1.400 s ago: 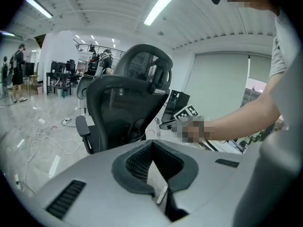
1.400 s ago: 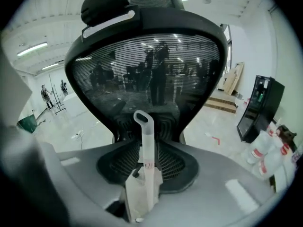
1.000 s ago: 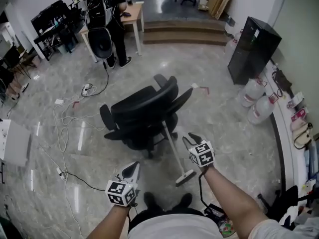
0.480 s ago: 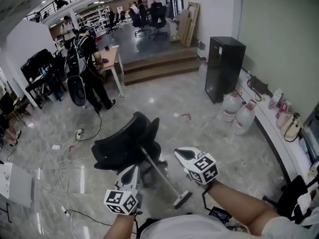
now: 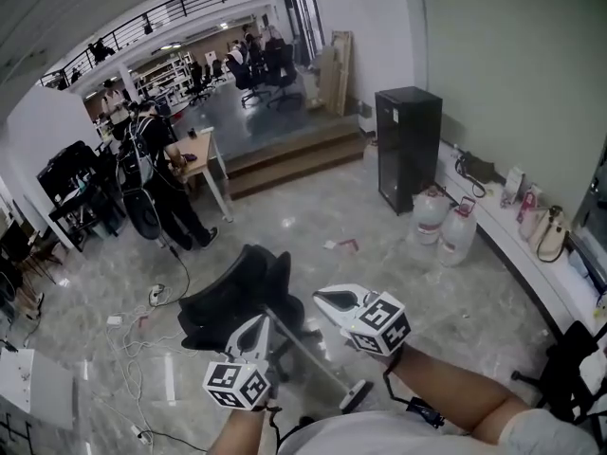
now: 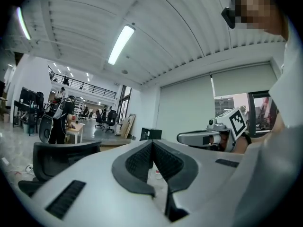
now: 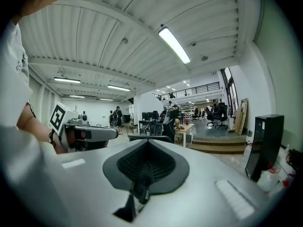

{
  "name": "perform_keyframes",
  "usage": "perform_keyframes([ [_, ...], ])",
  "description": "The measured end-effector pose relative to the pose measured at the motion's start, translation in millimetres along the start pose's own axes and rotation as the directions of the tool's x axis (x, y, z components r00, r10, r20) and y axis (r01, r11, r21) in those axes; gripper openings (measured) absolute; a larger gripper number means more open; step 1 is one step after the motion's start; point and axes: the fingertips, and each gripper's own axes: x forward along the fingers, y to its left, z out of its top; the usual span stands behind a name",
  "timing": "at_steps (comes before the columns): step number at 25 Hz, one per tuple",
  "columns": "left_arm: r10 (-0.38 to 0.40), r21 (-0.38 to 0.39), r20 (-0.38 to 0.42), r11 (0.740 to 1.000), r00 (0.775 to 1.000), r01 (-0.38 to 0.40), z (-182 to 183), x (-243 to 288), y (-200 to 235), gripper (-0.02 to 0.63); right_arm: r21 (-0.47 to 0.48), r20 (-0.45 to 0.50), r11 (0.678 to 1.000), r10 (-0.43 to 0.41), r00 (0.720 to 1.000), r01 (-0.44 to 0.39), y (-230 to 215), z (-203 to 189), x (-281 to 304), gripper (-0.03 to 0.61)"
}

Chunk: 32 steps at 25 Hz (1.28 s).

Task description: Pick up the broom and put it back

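Well, the broom (image 5: 355, 393) leans on the chair (image 5: 232, 301), head on the floor, ungrasped. Left gripper (image 5: 258, 324) is clenched empty; right gripper (image 5: 322, 300) jaws just closed on nothing (both held high). Lower, reopen, and take the handle mid-length.

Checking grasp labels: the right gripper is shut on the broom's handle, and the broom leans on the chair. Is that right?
Not quite. The right gripper is shut, but on nothing. The right gripper view shows its jaws, which have just closed, pressed together with no handle between them. The broom does lean on the chair.
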Motion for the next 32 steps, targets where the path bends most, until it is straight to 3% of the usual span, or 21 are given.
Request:
perform_keyframes([
  [16, 0.056, 0.022, 0.001, 0.998, 0.998, -0.056, 7.8, 26.1, -16.7, 0.005, -0.001, 0.001, 0.999, -0.045, 0.999, 0.045, -2.2, -1.2, 5.0, 0.002],
  [32, 0.058, 0.014, -0.024, 0.998, 0.998, -0.057, -0.8, 29.2, -15.0, 0.005, 0.029, -0.001, 0.998, -0.061, 0.998, 0.061, -5.5, -6.7, 3.5, 0.002],
])
